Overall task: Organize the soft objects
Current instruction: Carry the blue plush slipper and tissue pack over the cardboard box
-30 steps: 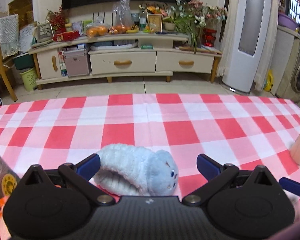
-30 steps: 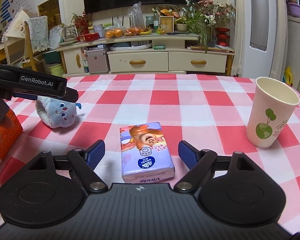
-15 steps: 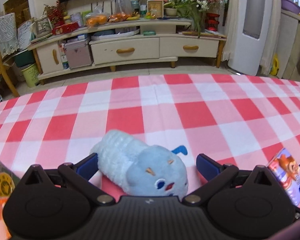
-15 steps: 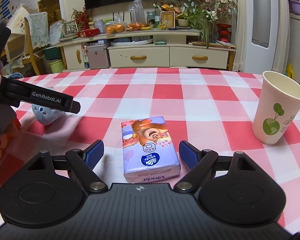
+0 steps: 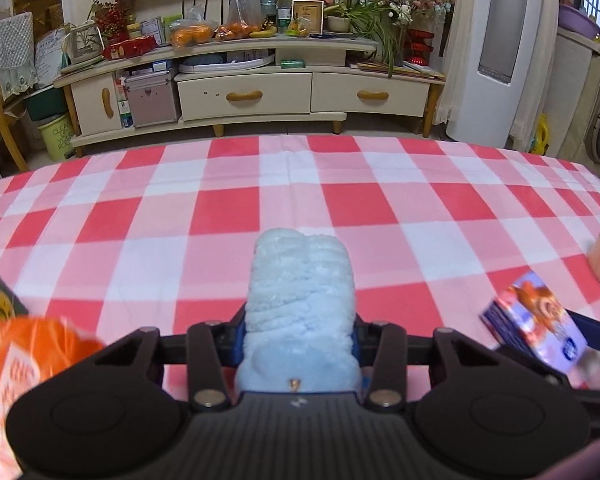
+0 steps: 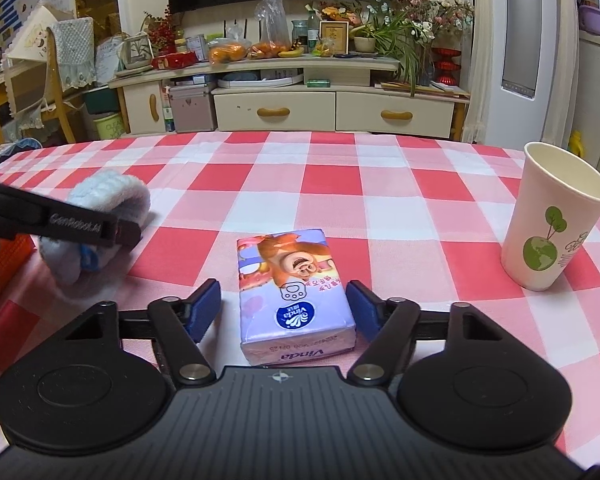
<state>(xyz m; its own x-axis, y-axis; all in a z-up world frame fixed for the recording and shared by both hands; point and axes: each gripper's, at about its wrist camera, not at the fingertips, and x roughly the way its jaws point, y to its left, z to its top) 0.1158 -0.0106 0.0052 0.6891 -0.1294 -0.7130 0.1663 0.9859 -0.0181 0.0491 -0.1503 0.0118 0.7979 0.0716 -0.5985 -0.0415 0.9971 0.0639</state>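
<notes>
A light blue plush toy point(image 5: 300, 300) sticks out forward between the fingers of my left gripper point(image 5: 298, 338), which is shut on it above the red-and-white checked tablecloth point(image 5: 228, 208). The toy also shows in the right wrist view point(image 6: 100, 216), at the left, with a left finger across it. A purple tissue pack point(image 6: 294, 292) lies on the cloth between the fingers of my right gripper point(image 6: 284, 310). The right jaws stand open, a small gap on each side of the pack. The pack also shows in the left wrist view point(image 5: 536, 320).
A white paper cup point(image 6: 552, 220) with a green globe print stands upright at the right. An orange package point(image 5: 24, 380) lies at the near left. Past the table's far edge stands a cream TV cabinet point(image 5: 260, 92).
My left gripper has closed on the plush toy, which now points straight forward. My right gripper has narrowed around the tissue pack but stays apart from it.
</notes>
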